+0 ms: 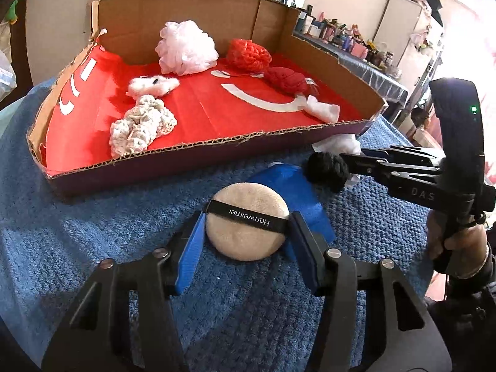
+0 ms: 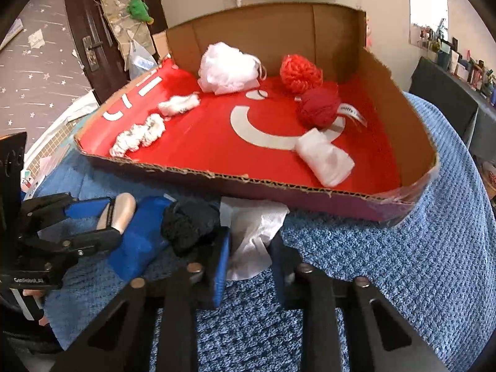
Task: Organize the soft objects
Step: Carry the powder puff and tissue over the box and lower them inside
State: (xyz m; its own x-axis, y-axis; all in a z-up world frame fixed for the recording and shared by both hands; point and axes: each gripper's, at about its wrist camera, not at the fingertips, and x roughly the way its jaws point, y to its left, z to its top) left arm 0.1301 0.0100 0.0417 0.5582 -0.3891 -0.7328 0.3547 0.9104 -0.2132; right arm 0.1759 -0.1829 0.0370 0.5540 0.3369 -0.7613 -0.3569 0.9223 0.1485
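Note:
My left gripper (image 1: 248, 229) is shut on a beige powder puff (image 1: 246, 221) with a black band, low over the blue towel (image 1: 93, 232). It also shows in the right wrist view (image 2: 117, 210). My right gripper (image 2: 249, 248) stands open around a crumpled white tissue (image 2: 254, 232), with a black woolly scrunchie (image 2: 190, 223) at its left finger. A cardboard tray (image 1: 217, 152) with a red floor holds a white mesh pouf (image 1: 186, 46), red yarn pieces (image 1: 248, 52), a cream crochet piece (image 1: 139, 124) and white cloths.
A blue cloth piece (image 1: 297, 192) lies on the towel behind the puff. A cluttered shelf (image 1: 350, 37) stands at the right. A dark door (image 2: 90, 37) and a star-patterned floor (image 2: 37, 62) are at the left.

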